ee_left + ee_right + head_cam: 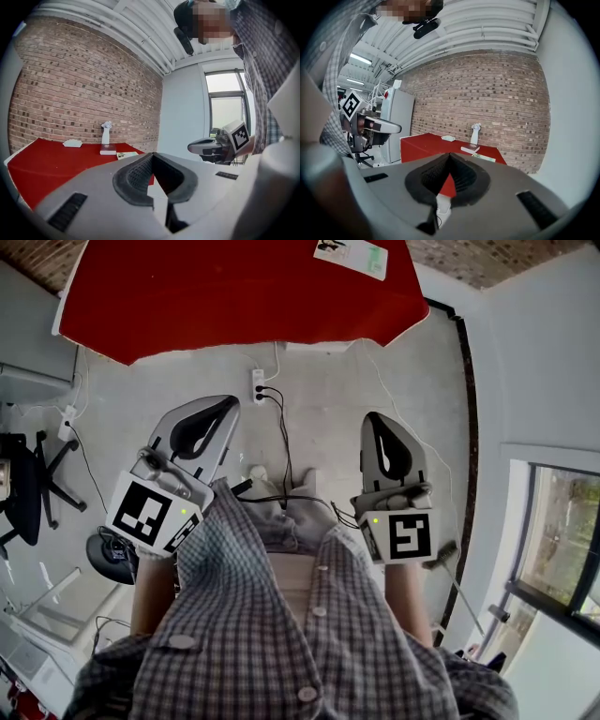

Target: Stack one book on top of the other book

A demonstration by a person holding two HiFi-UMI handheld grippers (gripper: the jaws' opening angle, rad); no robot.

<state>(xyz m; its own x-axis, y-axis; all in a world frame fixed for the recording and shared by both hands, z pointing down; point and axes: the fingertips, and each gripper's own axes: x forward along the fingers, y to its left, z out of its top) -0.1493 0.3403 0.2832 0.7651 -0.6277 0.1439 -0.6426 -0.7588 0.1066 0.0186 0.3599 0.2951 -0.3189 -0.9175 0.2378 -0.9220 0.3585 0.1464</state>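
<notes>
Books sat far from you. In the head view only the light-covered book (352,257) showed, flat at the far edge of the red table (234,296), its cover print too small to read. You held the left gripper (223,407) and the right gripper (375,423) out over the grey floor (328,390), well short of the table, both with jaws closed together on nothing. Each marker cube (150,512) bore a black-and-white square pattern, no words. A power strip (258,385) with cables lay on the floor, an office chair (37,474) stood at the left and a window (562,531) at the right.

In the left gripper view your jaws met at the tips with nothing between them. Beyond them the light-covered book lay beside the second book (108,150), which carried a white figure (107,131). A small white item (72,143) lay apart on the tabletop, before a brick wall (84,93).

In the right gripper view the jaws were likewise pressed together and empty. Both books lay just beside each other, unstacked, at the table's far end by the brick wall. A white cabinet (405,112) stood left of the table.
</notes>
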